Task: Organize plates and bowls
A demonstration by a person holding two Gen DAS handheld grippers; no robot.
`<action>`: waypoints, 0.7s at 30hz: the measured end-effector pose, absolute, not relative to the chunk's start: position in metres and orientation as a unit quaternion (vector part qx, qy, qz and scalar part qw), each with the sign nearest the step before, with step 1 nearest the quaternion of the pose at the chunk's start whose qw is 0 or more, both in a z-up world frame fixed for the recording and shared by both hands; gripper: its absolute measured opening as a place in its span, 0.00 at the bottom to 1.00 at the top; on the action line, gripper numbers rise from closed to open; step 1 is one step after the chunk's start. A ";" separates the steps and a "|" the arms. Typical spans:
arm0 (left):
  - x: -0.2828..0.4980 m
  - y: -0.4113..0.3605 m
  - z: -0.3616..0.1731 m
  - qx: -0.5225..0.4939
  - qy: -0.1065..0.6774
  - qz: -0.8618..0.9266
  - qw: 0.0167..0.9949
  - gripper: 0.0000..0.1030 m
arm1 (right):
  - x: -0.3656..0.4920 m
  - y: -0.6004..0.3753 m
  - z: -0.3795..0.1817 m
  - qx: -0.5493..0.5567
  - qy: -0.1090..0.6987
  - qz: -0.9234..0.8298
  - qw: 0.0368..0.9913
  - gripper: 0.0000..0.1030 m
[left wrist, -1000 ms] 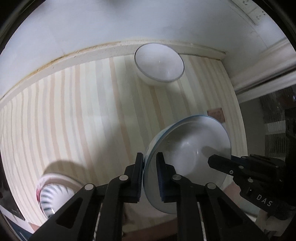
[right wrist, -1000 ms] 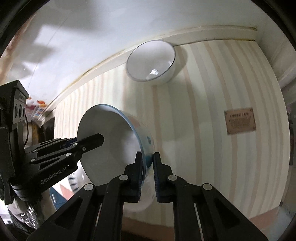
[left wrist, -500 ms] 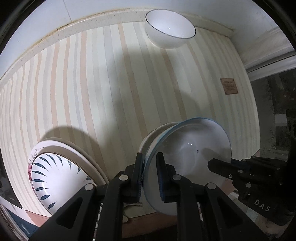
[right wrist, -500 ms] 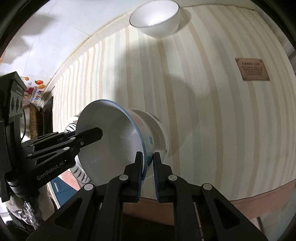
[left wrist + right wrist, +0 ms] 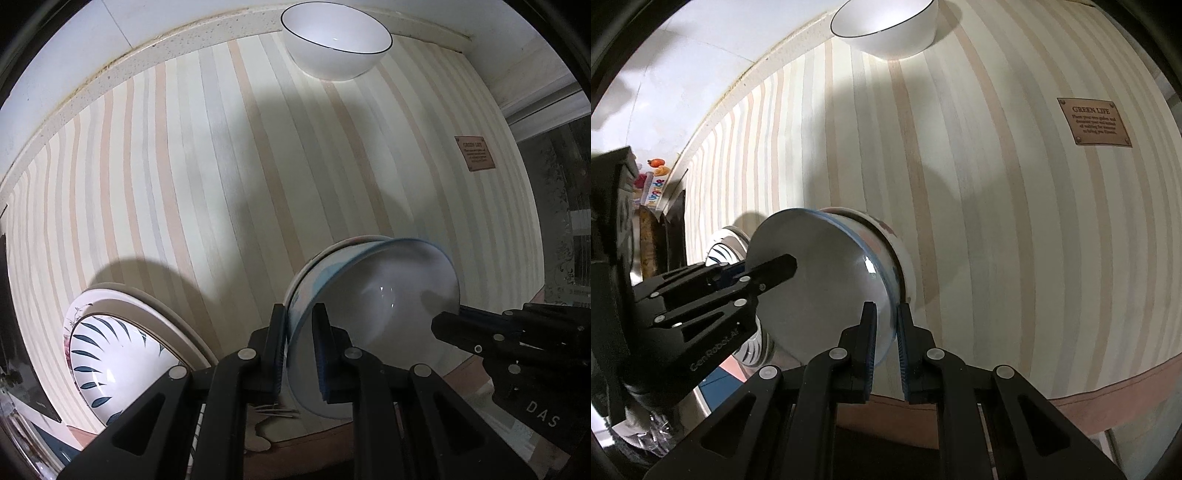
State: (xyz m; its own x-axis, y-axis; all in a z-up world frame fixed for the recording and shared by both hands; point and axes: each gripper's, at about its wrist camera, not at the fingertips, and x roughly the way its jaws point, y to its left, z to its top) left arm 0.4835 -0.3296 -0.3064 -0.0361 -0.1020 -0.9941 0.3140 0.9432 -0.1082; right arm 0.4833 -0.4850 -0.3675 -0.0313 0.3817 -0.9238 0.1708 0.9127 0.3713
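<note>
Though tilted as before, blue-rimmed bowl (image 5: 388, 295) lower, nearer striped cloth (image 5: 221, 184).

A home dining spot is showing here: a striped tablecloth (image 5: 207, 192) with a sewn "GREEN LIFE" label (image 5: 1094, 122) is covering the desk, crockery is sitting on it, and colourful packets (image 5: 655, 177) are lying at the edge.

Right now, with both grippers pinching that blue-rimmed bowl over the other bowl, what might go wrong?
1. The left gripper and right gripper pinch only the thin rim of the blue-rimmed bowl; it could slip.
2. It hangs tilted over the lower bowl, so it might clink or nest crookedly.
3. The leaf-patterned plate sits close by.
</note>
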 end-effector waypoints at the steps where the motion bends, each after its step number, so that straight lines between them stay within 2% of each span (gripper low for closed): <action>1: 0.483 -0.330 -0.307 0.077 0.703 -0.150 0.691 0.12 | 0.484 -0.485 -0.368 0.195 0.714 0.080 0.667 0.12; 9: 0.481 -0.335 -0.305 0.097 0.696 -0.141 0.697 0.12 | 0.488 -0.486 -0.368 0.206 0.720 0.084 0.657 0.15; 15: 0.500 -0.324 -0.258 0.081 0.657 -0.137 0.737 0.13 | 0.499 -0.511 -0.339 0.232 0.696 0.090 0.674 0.15; 16: 0.510 -0.322 -0.252 0.065 0.654 -0.138 0.741 0.16 | 0.506 -0.520 -0.328 0.240 0.681 0.088 0.686 0.17; 17: 0.523 -0.319 -0.247 0.044 0.652 -0.141 0.743 0.19 | 0.513 -0.527 -0.321 0.246 0.670 0.085 0.695 0.20; 18: 0.535 -0.317 -0.243 0.021 0.650 -0.143 0.746 0.26 | 0.522 -0.537 -0.314 0.252 0.657 0.081 0.706 0.34; 19: 0.549 -0.316 -0.241 0.004 0.646 -0.141 0.750 0.27 | 0.530 -0.544 -0.310 0.256 0.646 0.076 0.715 0.48; 21: 0.577 -0.319 -0.242 -0.020 0.641 -0.136 0.755 0.27 | 0.552 -0.563 -0.305 0.273 0.620 0.063 0.733 0.53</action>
State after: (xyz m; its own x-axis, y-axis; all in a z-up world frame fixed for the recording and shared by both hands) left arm 0.5767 -0.3187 -0.2417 0.1419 -0.2306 -0.9626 0.1798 0.9623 -0.2040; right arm 0.5516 -0.5626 -0.3052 0.2227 0.4310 -0.8744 0.2465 0.8429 0.4783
